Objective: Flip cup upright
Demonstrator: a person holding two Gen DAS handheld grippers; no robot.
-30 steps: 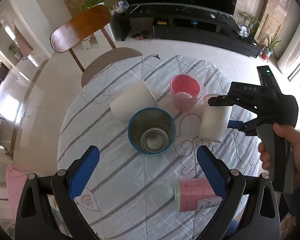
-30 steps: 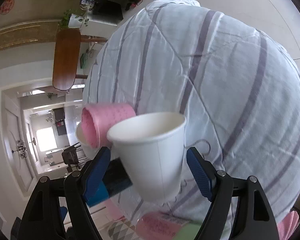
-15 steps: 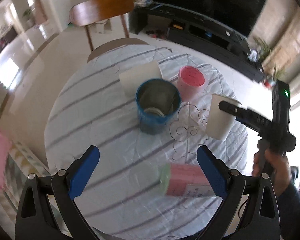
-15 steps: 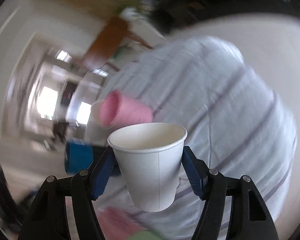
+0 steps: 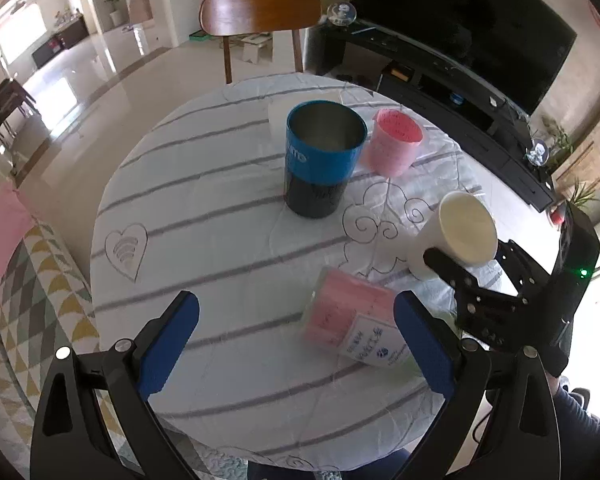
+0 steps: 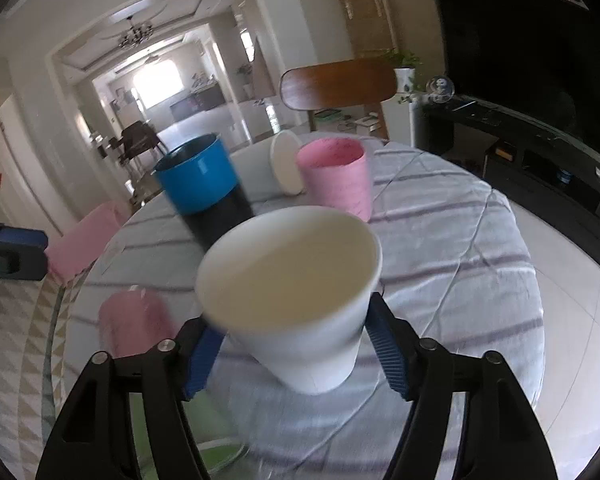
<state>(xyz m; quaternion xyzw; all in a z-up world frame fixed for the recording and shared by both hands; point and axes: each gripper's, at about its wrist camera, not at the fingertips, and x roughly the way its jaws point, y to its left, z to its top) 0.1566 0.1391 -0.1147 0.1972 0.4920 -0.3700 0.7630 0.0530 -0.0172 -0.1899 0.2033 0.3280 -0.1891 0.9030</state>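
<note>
- Right wrist view: our right gripper [image 6: 296, 356] is clamped on a white paper cup [image 6: 290, 292], one blue pad [image 6: 386, 354] pressed against each side of its lower body
- The cup sits directly ahead of this claw, between its fingers, near the table's right edge as our left wrist view shows it [image 5: 456, 236]
- Its long axis leans: the mouth faces up and tips toward the camera, the narrow base points down toward the striped tablecloth [image 6: 452, 240]
- We cannot tell whether the base touches the cloth or hangs just above it
- We judge the coming move depends on this lean: the axis needs to come vertical, with the base flat on the cloth, before the claw lets go
- Our left gripper [image 5: 296, 344] holds nothing, its fingers spread wide apart over the near side of the table
- Our right hand is the nearer one, since it already grips the cup; the left claw is well apart from it
- Counting cups, we find five in all
- Two are white paper: the held one and another white cup [image 6: 286, 168] lying on its side behind the others
- Two are pink: a pink cup [image 6: 338, 180] standing upright, and a labelled pink cup [image 5: 348, 324] lying on its side, near our left claw's right finger
- One is a blue tumbler [image 5: 322, 160], upright near the table's middle
- One wooden chair [image 5: 260, 12] stands beyond the table
</note>
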